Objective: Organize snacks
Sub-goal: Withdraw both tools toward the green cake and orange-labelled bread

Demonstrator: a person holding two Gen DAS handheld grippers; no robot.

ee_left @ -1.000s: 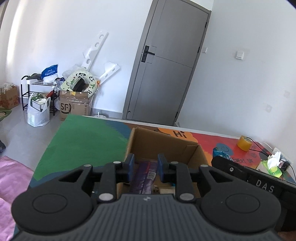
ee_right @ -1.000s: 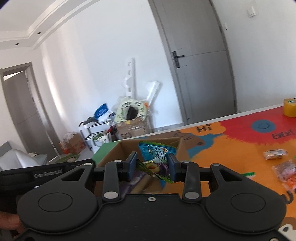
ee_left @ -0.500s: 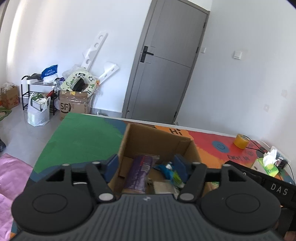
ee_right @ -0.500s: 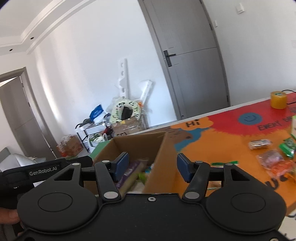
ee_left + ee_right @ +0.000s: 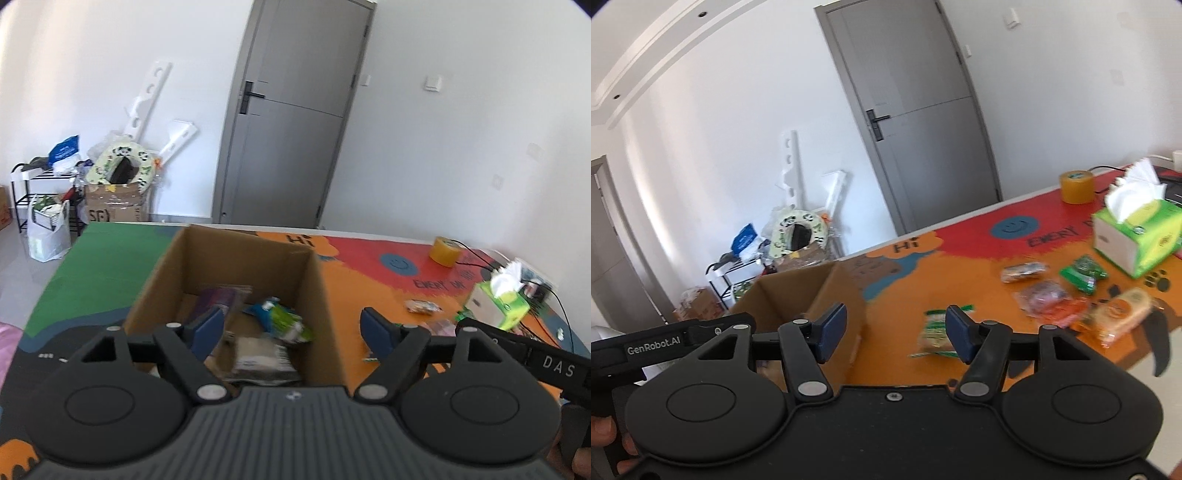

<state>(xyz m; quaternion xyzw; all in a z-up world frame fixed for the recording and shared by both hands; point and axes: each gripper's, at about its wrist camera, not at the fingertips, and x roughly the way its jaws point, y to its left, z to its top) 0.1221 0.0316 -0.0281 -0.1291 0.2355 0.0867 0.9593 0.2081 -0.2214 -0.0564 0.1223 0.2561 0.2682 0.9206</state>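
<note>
- The left gripper (image 5: 293, 330) had just been opening, and its blue pads stood wide apart with nothing between them.
- It hung over the near right side of the cardboard box (image 5: 162, 280), which sat on the colourful tabletop (image 5: 103, 266).
- Inside the box lay a blue and green snack bag (image 5: 280, 317), a purple packet (image 5: 218, 297) and a grey packet (image 5: 262, 360).
- The right gripper (image 5: 892, 332) was partly open too, with nothing held.
- Its left pad was in front of the box's right wall, and its right pad was beside a green and tan snack pack (image 5: 934, 334) lying on the tabletop.
- More snacks lay loose to the right: a small brown packet (image 5: 1023, 272), a green one (image 5: 1082, 273), a clear pinkish bag (image 5: 1043, 297) and an orange pack (image 5: 1123, 312).
- A green tissue box (image 5: 1141, 236) and a yellow tape roll (image 5: 1076, 186) stood farther back.
</note>
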